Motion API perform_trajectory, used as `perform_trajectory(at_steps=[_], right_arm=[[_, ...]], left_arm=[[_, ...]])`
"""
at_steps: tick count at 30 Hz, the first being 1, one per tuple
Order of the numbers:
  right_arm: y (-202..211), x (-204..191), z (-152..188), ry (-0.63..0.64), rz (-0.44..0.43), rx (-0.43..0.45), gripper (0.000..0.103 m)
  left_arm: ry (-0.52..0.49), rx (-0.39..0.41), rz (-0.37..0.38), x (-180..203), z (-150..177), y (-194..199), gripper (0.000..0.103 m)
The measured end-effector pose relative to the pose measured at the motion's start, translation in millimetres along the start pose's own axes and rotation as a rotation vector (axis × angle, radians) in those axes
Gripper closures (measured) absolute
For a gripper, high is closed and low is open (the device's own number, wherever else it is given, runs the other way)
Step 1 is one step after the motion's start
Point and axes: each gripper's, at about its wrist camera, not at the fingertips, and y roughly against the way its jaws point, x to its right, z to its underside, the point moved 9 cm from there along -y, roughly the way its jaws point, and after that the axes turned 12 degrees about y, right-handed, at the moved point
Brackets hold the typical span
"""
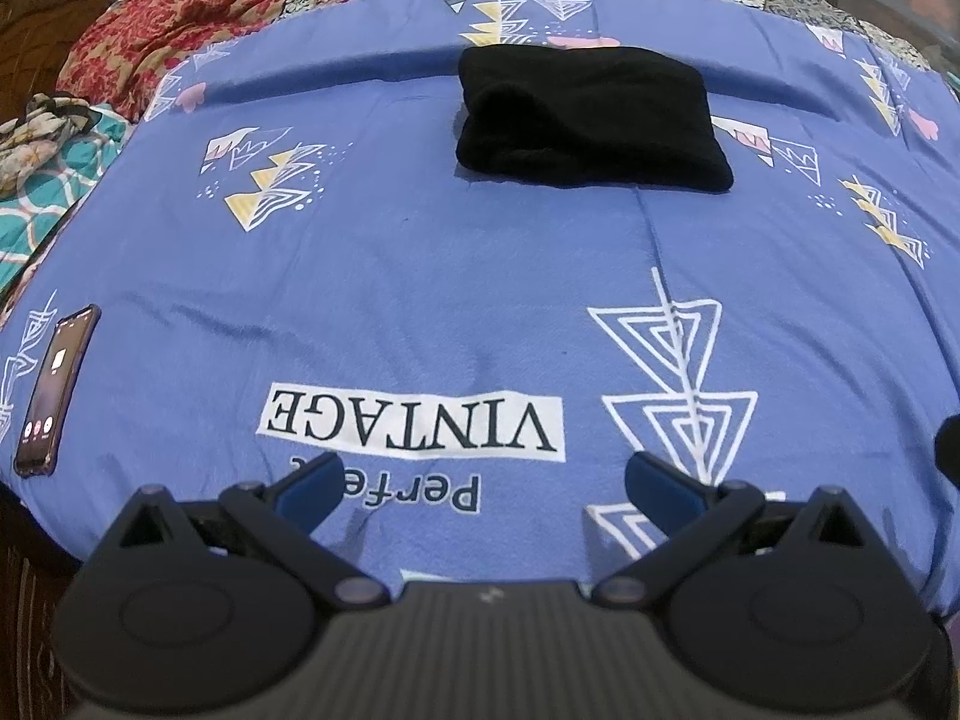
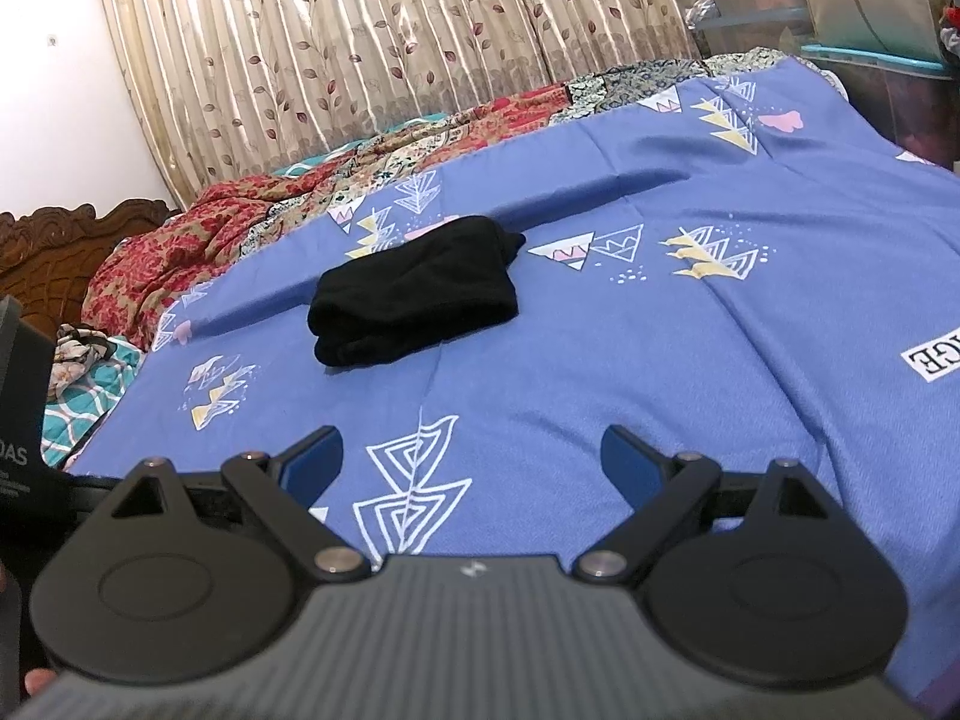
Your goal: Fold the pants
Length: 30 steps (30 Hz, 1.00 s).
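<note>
Looking through my left gripper [image 1: 480, 480], I see a phone [image 1: 54, 390] lying on the blue sheet [image 1: 420, 276]; my right gripper [image 2: 471, 456] shows pleated curtains [image 2: 360, 42] instead. Both grippers gape wide, empty. Black pants [image 1: 591, 120] sit folded into a soft, thick rectangle mid-bed, well ahead.

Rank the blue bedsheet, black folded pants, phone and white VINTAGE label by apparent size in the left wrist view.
1. Blue bedsheet
2. Black folded pants
3. White VINTAGE label
4. Phone
The label lies nearer the camera, so its rank against the pants is unsure.
</note>
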Motion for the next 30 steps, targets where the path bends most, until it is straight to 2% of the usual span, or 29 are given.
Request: perform_trajectory(at_steps=[30], right_arm=[[-6, -21, 2, 0.024, 0.023, -0.061, 0.009]], left_arm=[[0.027, 0.007, 0.051, -20, -4, -2, 0.0]])
